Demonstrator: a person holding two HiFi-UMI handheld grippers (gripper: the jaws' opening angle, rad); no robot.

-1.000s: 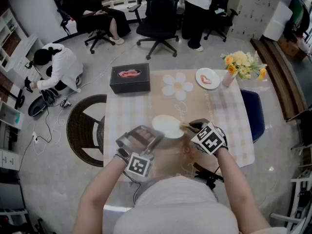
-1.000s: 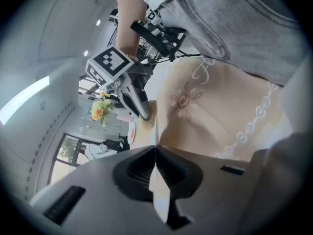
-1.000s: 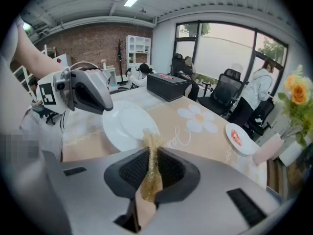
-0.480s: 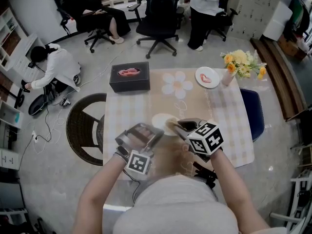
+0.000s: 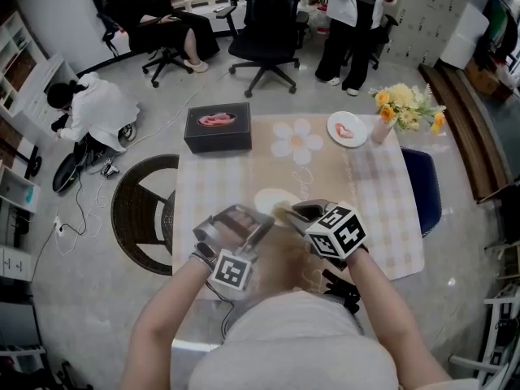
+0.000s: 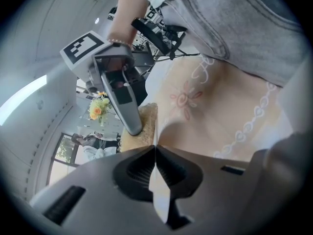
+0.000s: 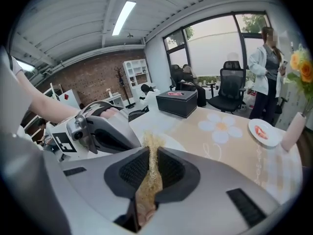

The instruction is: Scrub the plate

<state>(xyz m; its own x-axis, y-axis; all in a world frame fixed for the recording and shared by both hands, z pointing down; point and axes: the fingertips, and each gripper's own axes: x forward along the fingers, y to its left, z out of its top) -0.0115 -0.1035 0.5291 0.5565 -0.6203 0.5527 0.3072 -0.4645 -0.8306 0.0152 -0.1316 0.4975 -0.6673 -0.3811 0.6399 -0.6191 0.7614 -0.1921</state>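
A white plate (image 5: pixel 272 199) lies on the checked tablecloth near the table's front. My left gripper (image 5: pixel 255 218) is shut on the plate's near-left rim; in the left gripper view the thin white rim (image 6: pixel 157 180) sits pinched between the jaws (image 6: pixel 155 153). My right gripper (image 5: pixel 286 211) is shut on a tan scrubbing pad (image 7: pixel 152 146) and reaches over the plate from the right. The pad (image 6: pixel 145 120) rests against the plate next to the right gripper's fingers (image 6: pixel 122 102). Much of the plate is hidden under both grippers.
A black box (image 5: pixel 217 127) with pink contents stands at the table's far left. A small plate (image 5: pixel 346 128) with red food and a vase of yellow flowers (image 5: pixel 406 106) sit at the far right. A round wicker chair (image 5: pixel 142 214) is left of the table. People and office chairs are beyond.
My right gripper has slid left with the pad, from the plate's right edge to over its middle. The left gripper and plate have stayed put.
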